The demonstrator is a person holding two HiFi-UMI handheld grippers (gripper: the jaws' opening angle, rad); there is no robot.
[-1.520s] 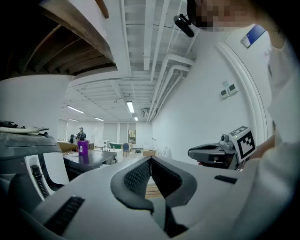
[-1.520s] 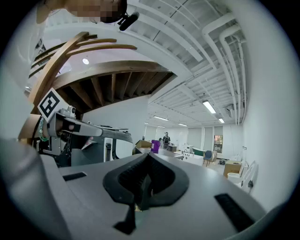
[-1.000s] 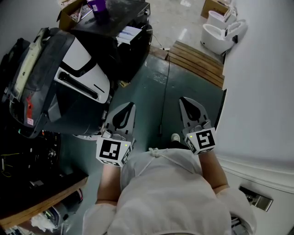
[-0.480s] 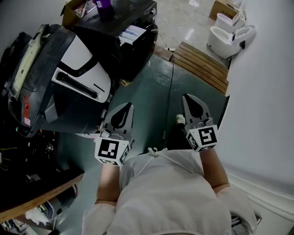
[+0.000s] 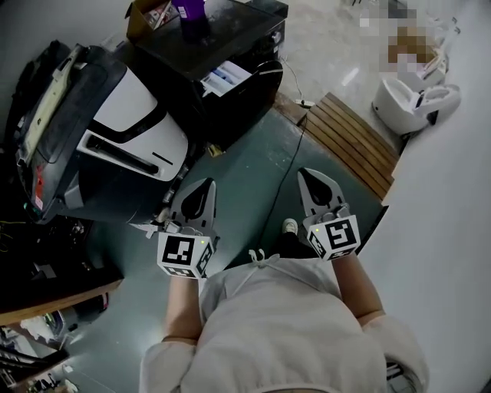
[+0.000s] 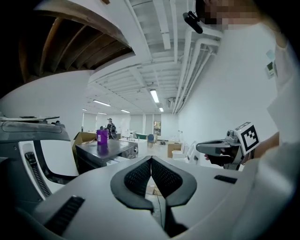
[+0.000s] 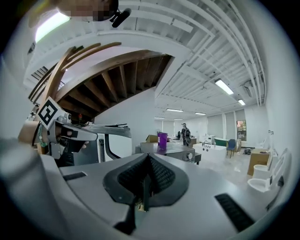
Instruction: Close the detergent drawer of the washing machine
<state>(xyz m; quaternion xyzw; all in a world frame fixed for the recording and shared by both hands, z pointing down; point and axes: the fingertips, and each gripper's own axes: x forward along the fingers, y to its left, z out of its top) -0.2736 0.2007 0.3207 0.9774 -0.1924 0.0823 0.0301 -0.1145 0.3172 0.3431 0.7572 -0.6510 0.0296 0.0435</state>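
A dark boxy washing machine [image 5: 230,46] stands at the far side of the green floor, a purple cup [image 5: 190,9] on its top. It also shows in the left gripper view [image 6: 105,152] and in the right gripper view [image 7: 180,151], several steps away. I cannot make out its detergent drawer. My left gripper [image 5: 204,186] and right gripper [image 5: 308,175] are held side by side in front of the person's body, above the floor. Both are shut with nothing between their jaws [image 6: 151,161] [image 7: 148,159]. Neither is near the machine.
A big grey-and-white machine [image 5: 115,138] lies tilted at the left, close to the left gripper. A black cable [image 5: 280,184] runs along the floor between the grippers. A wooden pallet [image 5: 357,142] and a white toilet [image 5: 418,104] sit at the right by a white wall.
The head view has swung so that the dark machine and pallet sit lower and further right in the picture. Both grippers stay shut, side by side, in much the same place before the body.
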